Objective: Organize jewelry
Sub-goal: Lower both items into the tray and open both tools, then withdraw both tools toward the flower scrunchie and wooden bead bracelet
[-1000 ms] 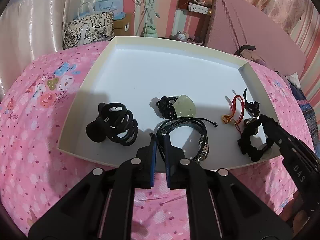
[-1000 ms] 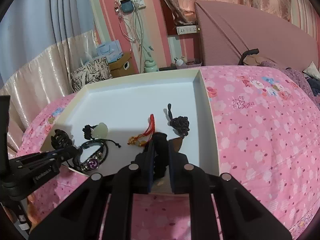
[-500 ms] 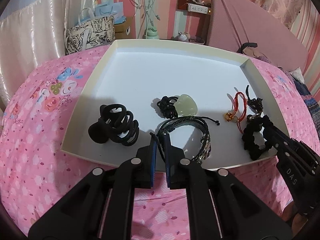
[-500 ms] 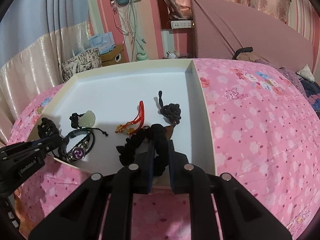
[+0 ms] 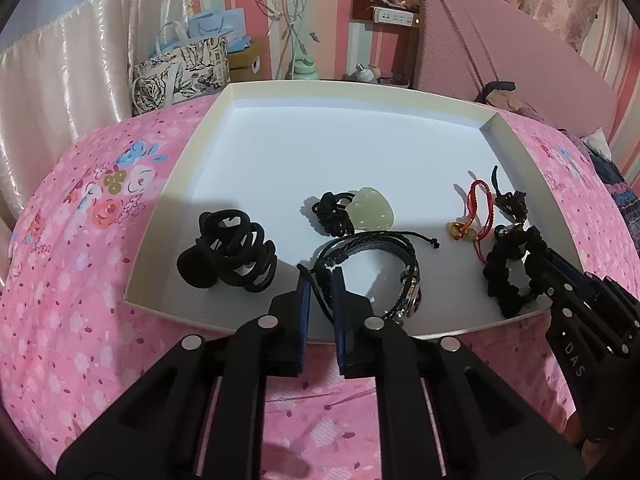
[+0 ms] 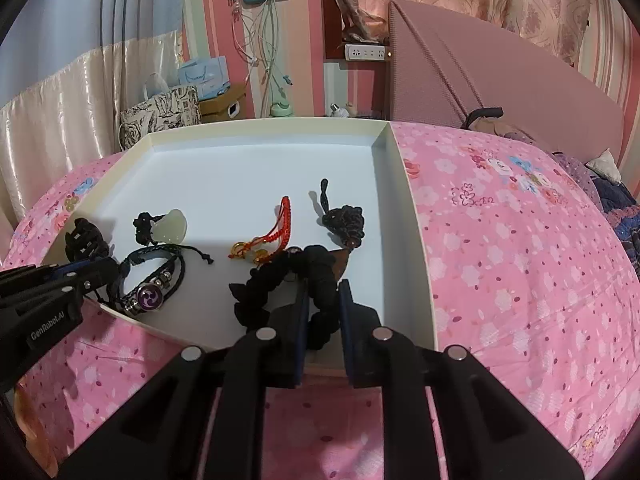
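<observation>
A white tray (image 5: 280, 152) lies on a pink bedspread; it also shows in the right wrist view (image 6: 248, 168). My left gripper (image 5: 320, 280) is shut on a black braided bracelet (image 5: 376, 248) with a purple charm (image 6: 150, 294). My right gripper (image 6: 323, 292) is shut on a black scrunchie (image 6: 276, 280), also seen in the left wrist view (image 5: 508, 272). In the tray lie a black hair claw (image 5: 228, 252), a pale green pendant (image 5: 370, 214) on black cord, a red cord with gold charms (image 5: 476, 216) and a dark tassel knot (image 6: 346, 220).
The pink floral bedspread (image 6: 520, 248) surrounds the tray. A padded headboard (image 6: 480, 80) rises at the back right. A patterned bag (image 5: 180, 72), boxes and hanging cables stand behind the tray by the striped wall.
Both grippers have drawn back a little toward the tray's near edge with their items. The scrunchie has stretched out flatter on the tray floor.
</observation>
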Demonstrator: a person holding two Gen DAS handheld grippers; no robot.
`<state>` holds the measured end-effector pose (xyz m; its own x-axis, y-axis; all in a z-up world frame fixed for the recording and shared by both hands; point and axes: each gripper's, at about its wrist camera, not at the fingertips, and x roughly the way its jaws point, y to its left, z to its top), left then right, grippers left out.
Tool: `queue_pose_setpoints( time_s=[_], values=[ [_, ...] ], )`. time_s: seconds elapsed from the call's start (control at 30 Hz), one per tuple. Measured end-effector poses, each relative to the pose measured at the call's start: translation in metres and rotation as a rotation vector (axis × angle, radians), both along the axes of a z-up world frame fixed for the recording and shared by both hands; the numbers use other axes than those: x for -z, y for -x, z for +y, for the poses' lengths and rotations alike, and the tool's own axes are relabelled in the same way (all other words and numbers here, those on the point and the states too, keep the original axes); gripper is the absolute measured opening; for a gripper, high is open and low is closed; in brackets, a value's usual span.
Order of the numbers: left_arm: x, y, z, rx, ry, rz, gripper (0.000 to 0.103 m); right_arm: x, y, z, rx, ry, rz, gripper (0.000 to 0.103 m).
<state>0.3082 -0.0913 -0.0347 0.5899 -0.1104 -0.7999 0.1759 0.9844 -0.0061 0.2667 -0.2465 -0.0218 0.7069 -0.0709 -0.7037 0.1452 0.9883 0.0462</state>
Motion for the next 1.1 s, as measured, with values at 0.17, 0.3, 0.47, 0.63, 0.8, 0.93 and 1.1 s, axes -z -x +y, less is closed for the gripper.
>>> queue_pose_setpoints(
  time_s=[0.17,0.3,0.47,0.63,0.8,0.93,1.1],
  values=[
    [-0.003,0.003,-0.001,-0.007,-0.014,-0.014,0.045,0.001,0.001,-0.001,0.001,0.0,0.001,0.017],
    [-0.005,0.005,0.001,-0.009,-0.01,-0.014,0.046,0.001,0.003,-0.003,0.008,-0.011,-0.005,0.033],
    [-0.013,0.009,0.004,-0.008,0.012,-0.02,0.048,-0.005,0.006,-0.003,0.001,-0.002,-0.035,0.041],
    [-0.028,0.017,0.004,-0.008,0.017,-0.053,0.053,-0.016,0.012,-0.007,0.017,0.013,-0.077,0.055],
    [-0.049,0.025,0.009,-0.02,0.035,-0.096,0.066,-0.028,0.02,-0.013,0.034,0.003,-0.124,0.064],
    [-0.066,0.034,0.013,-0.031,0.038,-0.133,0.076,-0.04,0.031,-0.017,0.056,-0.01,-0.178,0.086],
    [-0.095,0.058,0.032,-0.07,0.077,-0.152,0.091,-0.063,0.049,-0.015,0.066,-0.017,-0.222,0.09]
  ],
)
